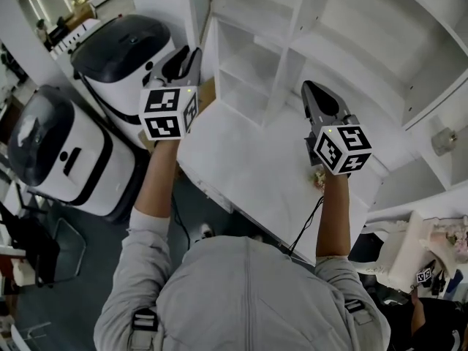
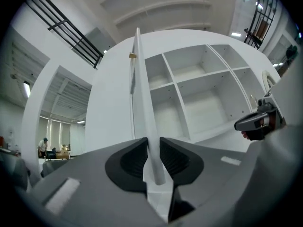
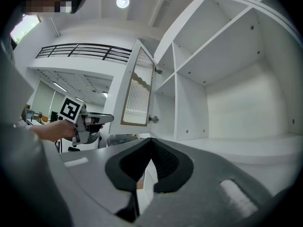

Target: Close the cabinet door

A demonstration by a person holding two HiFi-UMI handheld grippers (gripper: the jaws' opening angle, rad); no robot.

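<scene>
**Closing a cabinet door, door still wide open.** The cabinet is a white unit of bare shelves standing on a white counter. Its door, a white frame round a ribbed pane, hangs from hinges on the cabinet's left side wall and stands swung far out from the front. The left gripper view therefore sees it edge-on as a thin upright strip.

The left gripper is clenched on the door's free edge near its lower corner, one pad on each face with no gap showing between pad and panel. The hold looks light rather than hard. The free edge is taken because it lies farthest from the hinges, so a small sideways push there swings the whole panel. Pads on both faces also allow the door to be steered and not just shoved.

The right gripper points level into the cabinet's middle bays, above the counter and well apart from the door. Its jaw tips meet and nothing is between them. It seems to be kept clear of the door's arc, with no part in this step.

Judged stage: early, with nearly the whole swing towards the cabinet front still to be made. The chief risk is the left gripper being caught between the door's edge and the cabinet as the gap narrows.
</scene>
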